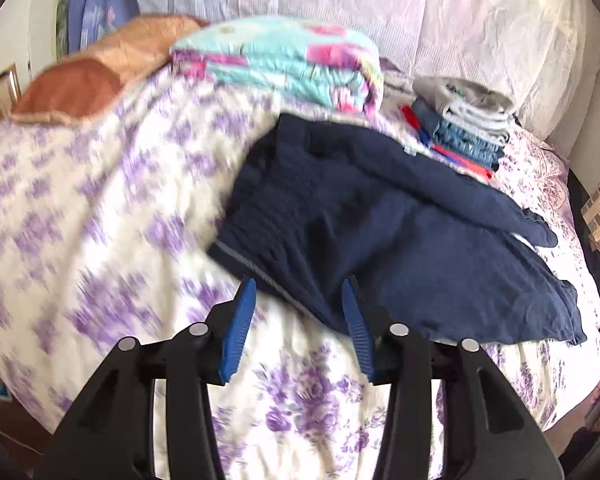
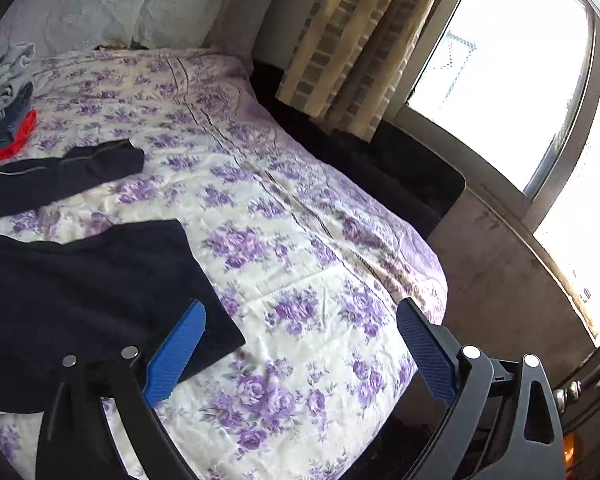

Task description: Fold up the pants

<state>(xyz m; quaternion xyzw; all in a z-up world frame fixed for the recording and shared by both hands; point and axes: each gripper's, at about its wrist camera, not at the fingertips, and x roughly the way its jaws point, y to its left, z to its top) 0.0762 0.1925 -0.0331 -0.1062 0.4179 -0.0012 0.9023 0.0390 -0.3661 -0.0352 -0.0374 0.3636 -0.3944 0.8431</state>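
Left wrist view: left gripper point(image 1: 298, 284) spread, nothing pinched, above near edge of dark pants point(image 1: 400, 232) rumpled on flowered bedspread point(image 1: 100, 208). Right wrist view: pants point(image 2: 80, 292) lying left, under left finger of right gripper point(image 2: 300, 312), spread wide, empty.

1. Left black two-finger tool with blue ribbed pads point(image 1: 298, 280): jaws partly apart, angled downward, nothing pinched between them.
2. Right black two-finger tool with blue ribbed pads point(image 2: 300, 308): jaws spread wide, rolled sideways, empty.
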